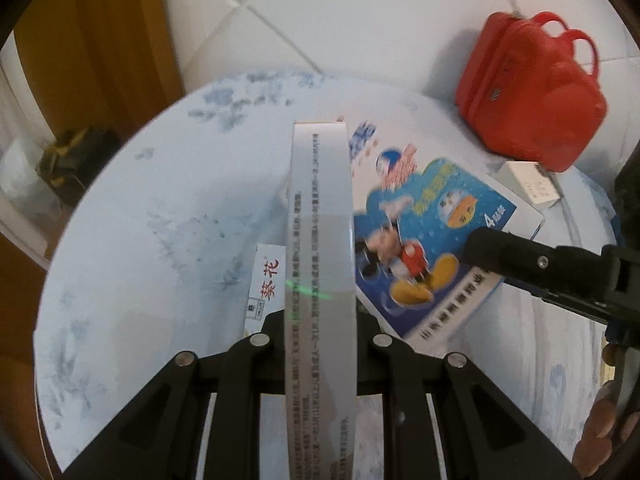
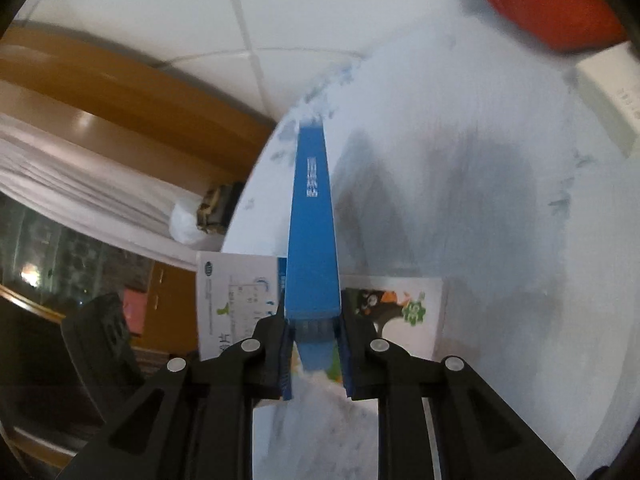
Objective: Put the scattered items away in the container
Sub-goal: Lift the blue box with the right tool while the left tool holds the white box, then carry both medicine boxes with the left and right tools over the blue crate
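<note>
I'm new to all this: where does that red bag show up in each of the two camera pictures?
Left wrist view: the red bag sits upper right, handles up, at the round table's far edge, a small white box just in front.
Right wrist view: only a blurred red corner at the top right edge.
Shared landmark: that small white box beside the bag.

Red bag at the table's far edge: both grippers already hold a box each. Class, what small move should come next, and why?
Probably carry the blue box in the right gripper toward the red bag, since the pads already clamp it and the bag looks shut, so it may need opening first.
</note>
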The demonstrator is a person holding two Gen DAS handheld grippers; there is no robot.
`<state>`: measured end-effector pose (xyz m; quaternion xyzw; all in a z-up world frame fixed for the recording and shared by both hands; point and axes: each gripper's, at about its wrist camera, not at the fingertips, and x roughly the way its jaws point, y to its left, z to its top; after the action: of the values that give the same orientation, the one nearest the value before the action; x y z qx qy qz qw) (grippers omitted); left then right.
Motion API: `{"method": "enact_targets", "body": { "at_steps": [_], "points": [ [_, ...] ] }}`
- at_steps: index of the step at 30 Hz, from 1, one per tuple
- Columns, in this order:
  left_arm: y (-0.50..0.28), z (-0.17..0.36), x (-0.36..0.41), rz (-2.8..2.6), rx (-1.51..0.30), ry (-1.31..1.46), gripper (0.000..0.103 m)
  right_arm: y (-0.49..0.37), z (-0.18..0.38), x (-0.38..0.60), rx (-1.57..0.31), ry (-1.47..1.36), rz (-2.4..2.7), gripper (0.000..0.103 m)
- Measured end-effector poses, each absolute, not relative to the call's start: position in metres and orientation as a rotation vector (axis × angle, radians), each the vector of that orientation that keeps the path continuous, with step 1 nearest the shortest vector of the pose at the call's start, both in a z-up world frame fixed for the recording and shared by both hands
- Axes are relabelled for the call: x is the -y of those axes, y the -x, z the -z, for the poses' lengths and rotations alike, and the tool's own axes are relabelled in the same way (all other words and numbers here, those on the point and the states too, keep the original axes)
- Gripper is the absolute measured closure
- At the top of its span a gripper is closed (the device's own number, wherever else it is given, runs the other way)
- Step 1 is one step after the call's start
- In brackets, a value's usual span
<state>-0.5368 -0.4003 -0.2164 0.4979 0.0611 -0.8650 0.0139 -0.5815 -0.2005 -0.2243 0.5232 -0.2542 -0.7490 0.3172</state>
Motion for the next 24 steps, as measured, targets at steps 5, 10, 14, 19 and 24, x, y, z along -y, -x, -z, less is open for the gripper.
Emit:
{"method": "enact_targets", "body": {
  "at_steps": [5, 10, 14, 19, 24],
  "points": [
    [0.512, 0.185, 0.392, 2.737, -0.149, -1.503, 0.087, 0.553, 0.192, 0.180, 0.675, -1.327, 2.022, 0.084],
    [0.484, 0.152, 0.373, 2.795, -0.118, -1.455, 0.087, 0.522, 0.158, 0.160, 0.737, -1.272, 2.047, 0.084],
    [0.461, 0.126, 0.345, 2.852, -0.102, -1.417, 0.087, 0.493, 0.126, 0.126, 0.783, -1.204, 2.086, 0.084],
    [0.436, 0.095, 0.292, 2.911, -0.061, -1.378, 0.087, 0.457, 0.090, 0.077, 0.765, -1.147, 2.164, 0.084],
    [0.413, 0.075, 0.227, 2.956, -0.053, -1.384, 0.087, 0.430, 0.062, 0.025, 0.719, -1.131, 2.230, 0.084]
  ]
}}
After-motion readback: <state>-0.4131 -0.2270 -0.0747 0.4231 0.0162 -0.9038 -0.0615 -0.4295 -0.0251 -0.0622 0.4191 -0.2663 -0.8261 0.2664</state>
